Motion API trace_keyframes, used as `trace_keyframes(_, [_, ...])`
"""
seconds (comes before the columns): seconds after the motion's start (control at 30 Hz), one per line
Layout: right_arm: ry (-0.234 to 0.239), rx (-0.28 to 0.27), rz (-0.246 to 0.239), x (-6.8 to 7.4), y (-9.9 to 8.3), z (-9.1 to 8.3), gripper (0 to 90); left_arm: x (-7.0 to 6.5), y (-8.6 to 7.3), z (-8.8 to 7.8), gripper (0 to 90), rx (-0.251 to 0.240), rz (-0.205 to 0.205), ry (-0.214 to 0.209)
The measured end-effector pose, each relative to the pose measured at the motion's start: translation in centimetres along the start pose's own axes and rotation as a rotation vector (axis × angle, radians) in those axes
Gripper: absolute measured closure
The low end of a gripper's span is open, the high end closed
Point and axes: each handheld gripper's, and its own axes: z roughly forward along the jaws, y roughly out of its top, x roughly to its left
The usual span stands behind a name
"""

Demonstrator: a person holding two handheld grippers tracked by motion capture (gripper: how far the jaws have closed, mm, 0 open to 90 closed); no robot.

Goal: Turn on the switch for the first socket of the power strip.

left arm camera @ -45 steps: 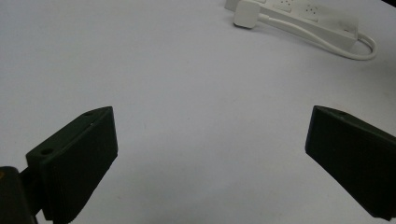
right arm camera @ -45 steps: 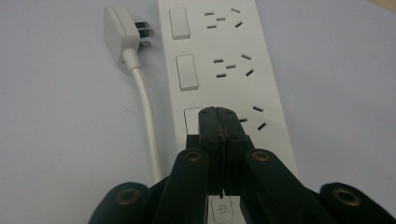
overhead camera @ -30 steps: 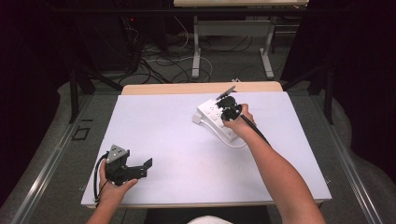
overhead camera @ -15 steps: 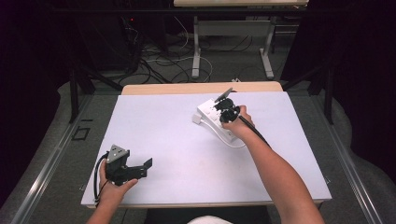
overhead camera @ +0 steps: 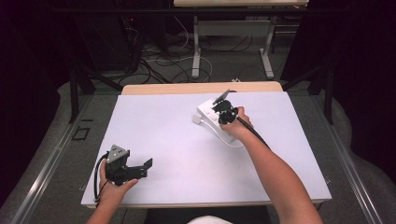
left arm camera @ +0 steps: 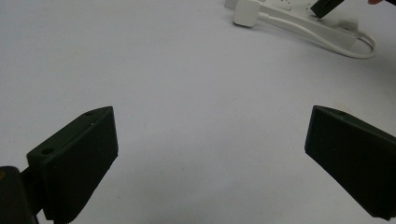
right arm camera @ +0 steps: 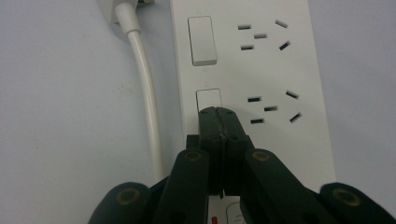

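A white power strip [overhead camera: 214, 120] lies at the back right of the table, its white cable [right arm camera: 147, 98] looping beside it. My right gripper [overhead camera: 224, 110] points down onto the strip, shut with nothing between its jaws. In the right gripper view the closed tip [right arm camera: 218, 113] rests on the lower rocker switch [right arm camera: 208, 97]; a second switch [right arm camera: 201, 41] and socket slots lie beyond. My left gripper [overhead camera: 145, 166] sits near the front left edge, open and empty. Its view [left arm camera: 210, 154] looks across bare table to the strip [left arm camera: 327, 29] and the plug [left arm camera: 245, 12].
The white table top [overhead camera: 168, 126] stretches wide between the two grippers. A wooden strip [overhead camera: 201, 88] runs along the back edge. Beyond it are the metal legs of another table [overhead camera: 196, 51] and cables on the floor [overhead camera: 159, 60].
My right gripper has shifted slightly left over the power strip and settled onto the switch. The left gripper has stayed still.
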Motion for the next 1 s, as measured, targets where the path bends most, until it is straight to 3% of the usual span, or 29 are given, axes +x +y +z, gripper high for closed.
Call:
trace_keyframes(0.57, [-0.002, 0.01, -0.009, -0.13, 0.01, -0.02, 90.0, -0.04, -0.03, 0.1, 2.4, -0.003, -0.001, -0.001])
trace_keyframes(1.0, [0.009, 0.001, 0.012, -0.05, -0.08, 0.18, 90.0, -0.11, -0.04, 0.12, 2.4, 0.0, 0.001, 0.001])
